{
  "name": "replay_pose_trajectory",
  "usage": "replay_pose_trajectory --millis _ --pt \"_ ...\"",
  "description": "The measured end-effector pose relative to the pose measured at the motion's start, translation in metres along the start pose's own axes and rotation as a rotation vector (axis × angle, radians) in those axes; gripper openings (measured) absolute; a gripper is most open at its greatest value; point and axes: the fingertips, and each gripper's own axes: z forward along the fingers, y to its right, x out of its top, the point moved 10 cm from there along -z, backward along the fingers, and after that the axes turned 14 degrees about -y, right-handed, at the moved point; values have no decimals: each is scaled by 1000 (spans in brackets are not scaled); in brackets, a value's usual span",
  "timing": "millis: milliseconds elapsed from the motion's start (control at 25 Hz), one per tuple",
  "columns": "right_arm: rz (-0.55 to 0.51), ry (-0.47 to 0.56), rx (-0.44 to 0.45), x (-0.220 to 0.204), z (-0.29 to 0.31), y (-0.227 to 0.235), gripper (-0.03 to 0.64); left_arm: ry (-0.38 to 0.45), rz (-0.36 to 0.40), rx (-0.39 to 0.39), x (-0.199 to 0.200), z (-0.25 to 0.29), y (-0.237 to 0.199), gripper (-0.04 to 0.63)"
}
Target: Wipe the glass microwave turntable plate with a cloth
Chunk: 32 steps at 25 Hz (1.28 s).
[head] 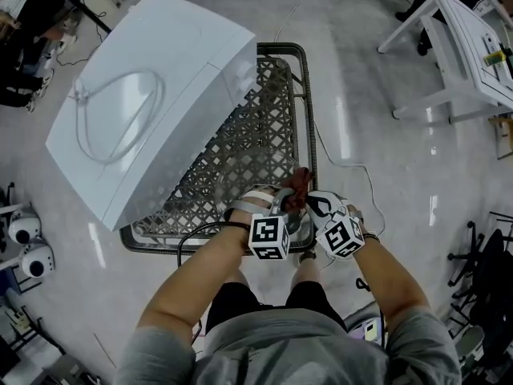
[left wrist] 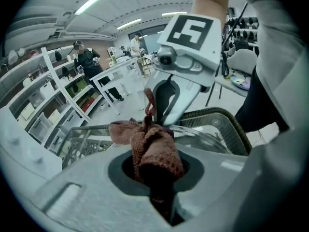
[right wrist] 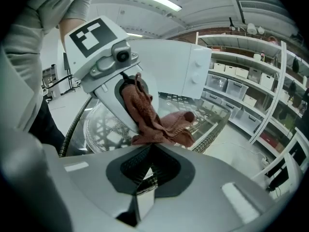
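Head view
- Desk (head: pixel 309 119): a wicker lattice under a glass top, running away from me.
- Microwave (head: pixel 152 95): white, sits on the far left part of the desk, its cord looped on top.
- My left gripper (head: pixel 286 204): at the near edge of the desk, close beside the right one.
- My right gripper (head: pixel 311 204): just to its right, tips turned in toward the left one.
- Cloth (head: pixel 300 184): reddish-brown, bunched between the two gripper tips.

Left gripper view
- My jaws: clamped on the cloth, which bulges out in a crumpled wad just ahead of them.
- Glass plate (left wrist: pixel 207 135): clear and round, low over the desk's near end, right of the cloth; the cloth lies against its rim.
- Right gripper: faces me, its fingers coming down onto the plate's rim just behind the cloth.
- Background: shelves (left wrist: pixel 48 105) along the left, a person (left wrist: pixel 84 57) standing far off.

Right gripper view
- My jaws: drawn in on the plate's near edge; the lattice shows through the glass between them.
- Plate: spreads out to the left over the desk.
- Left gripper: opposite me, the cloth hanging from its jaws and draped over the plate's right side.
- Microwave: behind them, on the desk.
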Motion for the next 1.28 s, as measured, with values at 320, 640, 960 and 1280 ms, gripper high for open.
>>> replay_pose_trajectory --millis 320,640,960,1280 --pt "-4 -9 -7 1 -1 1 8 -134 -21 23 -77 -34 14 52" --pt "-15 -28 -12 2 1 1 9 -246 -88 37 -148 -70 22 52" --pt "-15 -44 2 8 -5 2 8 -279 -100 60 -149 -61 27 52" --pt "5 -49 87 19 -4 23 8 -279 -93 31 -148 -61 31 52"
